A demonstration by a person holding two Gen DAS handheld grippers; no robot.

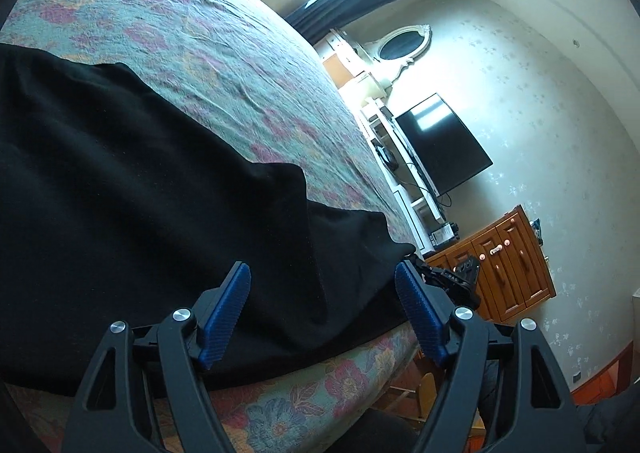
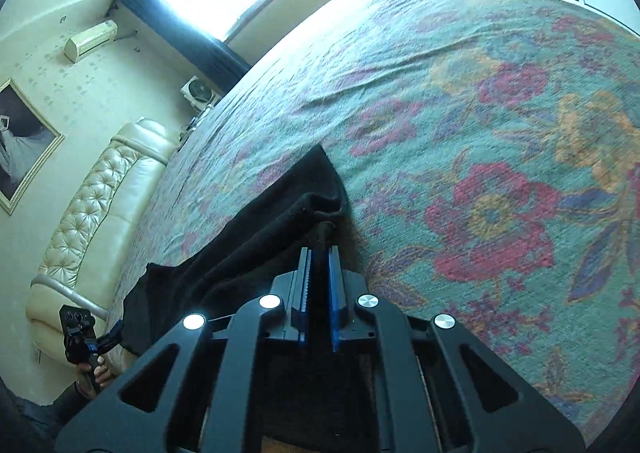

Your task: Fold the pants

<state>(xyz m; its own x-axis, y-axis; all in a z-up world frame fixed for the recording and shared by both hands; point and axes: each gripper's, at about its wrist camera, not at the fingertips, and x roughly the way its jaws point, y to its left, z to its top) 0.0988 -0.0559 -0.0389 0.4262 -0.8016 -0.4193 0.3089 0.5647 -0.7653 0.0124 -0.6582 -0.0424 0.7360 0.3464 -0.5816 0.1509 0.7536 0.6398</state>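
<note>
**Pants gripped at one end, fold barely begun**

The black pants lie spread along the near edge of the bed, over the floral bedspread. Your right gripper has its jaws pinched narrow on a bunched end of the fabric, lifting it slightly. Your left gripper hovers over the other end with jaws wide, holding nothing. By the look of it, no clean fold exists yet; you likely have the whole folding sequence ahead.
</note>
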